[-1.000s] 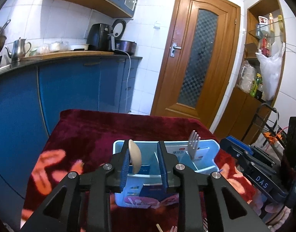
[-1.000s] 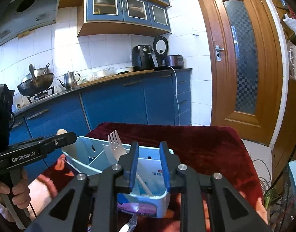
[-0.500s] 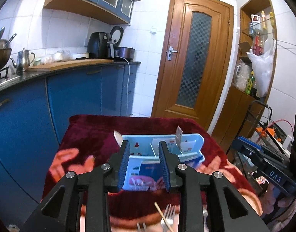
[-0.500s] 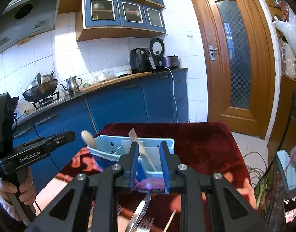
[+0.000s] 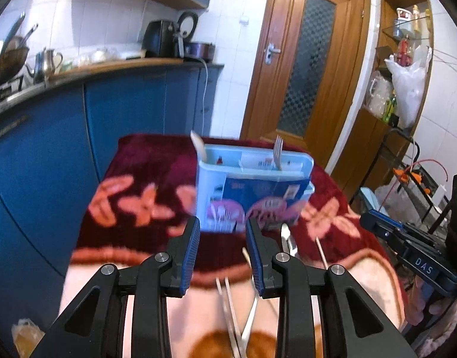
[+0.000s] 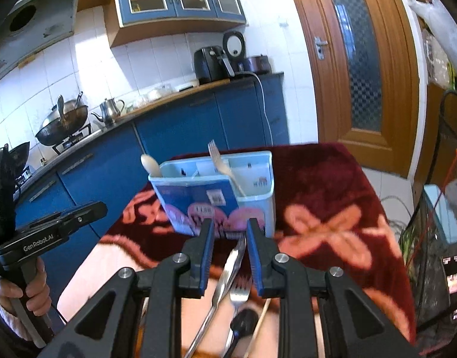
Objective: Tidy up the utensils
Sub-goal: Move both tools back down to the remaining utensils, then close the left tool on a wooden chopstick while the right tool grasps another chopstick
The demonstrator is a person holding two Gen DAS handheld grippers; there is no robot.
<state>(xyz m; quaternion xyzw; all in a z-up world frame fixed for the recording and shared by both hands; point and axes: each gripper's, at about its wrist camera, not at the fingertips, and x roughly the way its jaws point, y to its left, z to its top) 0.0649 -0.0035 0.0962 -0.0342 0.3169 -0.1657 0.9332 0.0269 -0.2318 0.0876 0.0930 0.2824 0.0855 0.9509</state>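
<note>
A light blue utensil caddy (image 5: 252, 185) (image 6: 216, 191) stands on the red flowered blanket. A pale wooden spoon (image 5: 198, 146) (image 6: 150, 164) sticks up at its left end, and a fork (image 5: 277, 152) (image 6: 219, 161) leans in a middle compartment. My left gripper (image 5: 223, 223) hangs short of the caddy, open, with nothing between its blue pads. My right gripper (image 6: 229, 223) is also open and empty, just in front of the caddy. Under it, loose on the blanket, lie a knife (image 6: 228, 268), a fork (image 6: 240, 286), a dark spoon (image 6: 240, 322) and a chopstick (image 6: 258, 325).
Metal tongs (image 5: 228, 307), a knife (image 5: 288, 238) and a chopstick (image 5: 320, 250) lie near the blanket's front edge. A hand (image 6: 7, 295) holds the left gripper's handle. Blue cabinets (image 5: 124, 107) run along the left, and a wooden door (image 5: 306, 68) stands behind.
The wooden spoon left my left gripper's pads and now stands in the caddy. Both grippers drew back from the caddy, bringing the loose utensils on the blanket into view.
</note>
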